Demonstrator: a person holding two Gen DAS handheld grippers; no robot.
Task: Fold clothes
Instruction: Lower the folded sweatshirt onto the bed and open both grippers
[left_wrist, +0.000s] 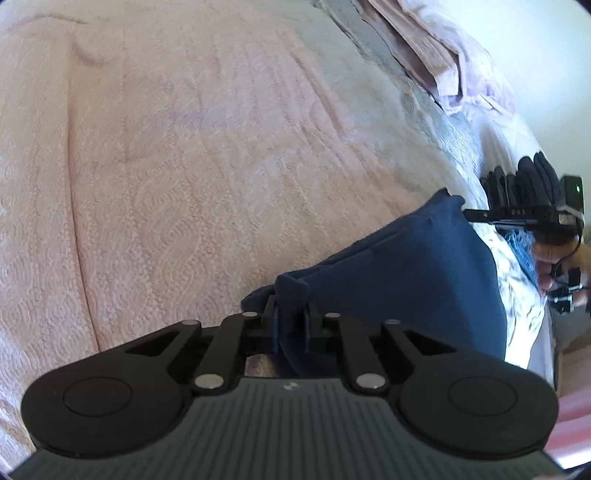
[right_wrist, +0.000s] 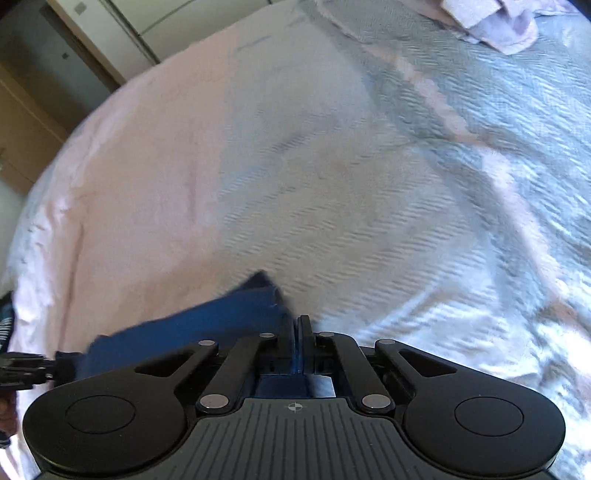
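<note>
A dark blue garment (left_wrist: 406, 266) is shown held up over the pink and grey bedspread (left_wrist: 166, 166), low and right of centre in the left wrist frame; one bunched corner is clamped between the fingers of the left gripper (left_wrist: 291, 328), and another edge is pinched between the nearly closed fingers of the right gripper (right_wrist: 298, 332), at bottom centre of the right wrist frame. Folds are seen in the hanging cloth, but how many have been made cannot be told; laying flat and squaring are judged outstanding. Pale clothes (right_wrist: 491, 22) are seen at upper right.
</note>
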